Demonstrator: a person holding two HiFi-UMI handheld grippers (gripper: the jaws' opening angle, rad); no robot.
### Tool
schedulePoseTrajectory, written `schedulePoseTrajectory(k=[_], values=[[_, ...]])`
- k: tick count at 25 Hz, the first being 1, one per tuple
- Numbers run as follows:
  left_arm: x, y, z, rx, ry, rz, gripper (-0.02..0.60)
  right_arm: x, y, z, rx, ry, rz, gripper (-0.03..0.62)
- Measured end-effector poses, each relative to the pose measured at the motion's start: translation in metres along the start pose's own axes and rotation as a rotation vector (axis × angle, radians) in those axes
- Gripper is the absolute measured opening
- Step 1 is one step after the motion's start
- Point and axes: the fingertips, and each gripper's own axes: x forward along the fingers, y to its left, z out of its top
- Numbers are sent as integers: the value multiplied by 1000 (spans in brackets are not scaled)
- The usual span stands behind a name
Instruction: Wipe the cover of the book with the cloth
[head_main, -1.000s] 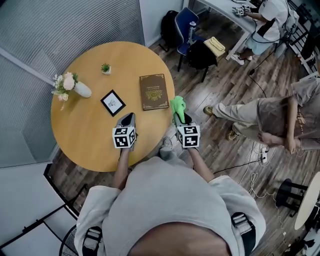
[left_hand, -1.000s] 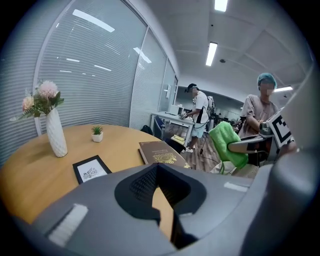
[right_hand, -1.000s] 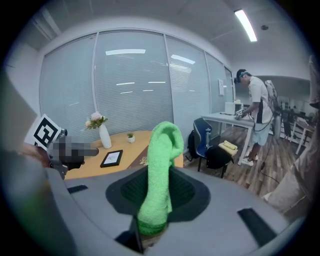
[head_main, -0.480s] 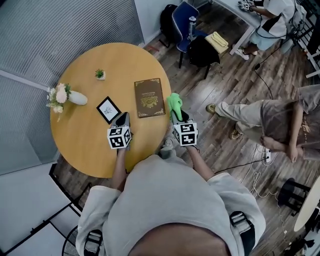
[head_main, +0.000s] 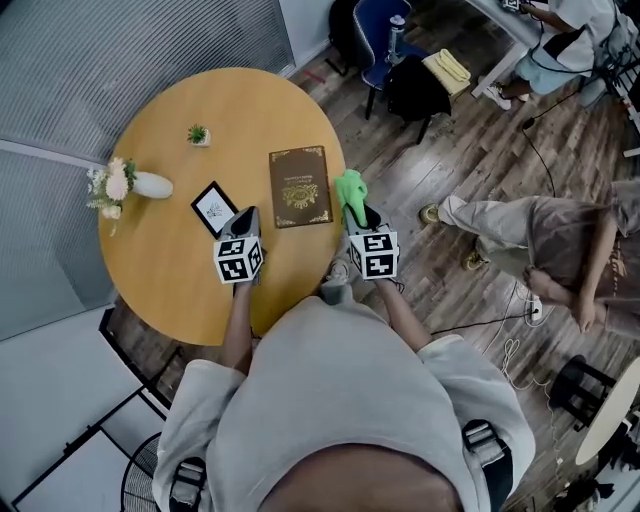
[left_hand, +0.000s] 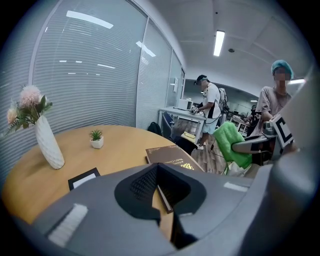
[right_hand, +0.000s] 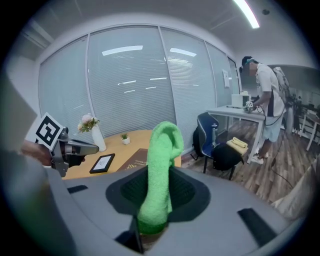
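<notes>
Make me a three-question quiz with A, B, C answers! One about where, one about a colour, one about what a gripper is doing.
1. Where does the book lie? A on the table; B on the floor; C on a chair.
2. What colour is the cloth? A red; B green; C white.
3. The right gripper is: A open and empty; B shut on the book; C shut on the cloth.

Answers: 1 A, it lies flat on the round wooden top. 2 B, it shows bright green. 3 C, the cloth sticks up from between its jaws.
</notes>
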Motion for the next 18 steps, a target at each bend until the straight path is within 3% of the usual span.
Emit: schedulePoseTrajectory(k=[18], values=[[22, 17, 1, -6, -8, -99, 8, 18, 32, -8, -3, 60, -55, 100]])
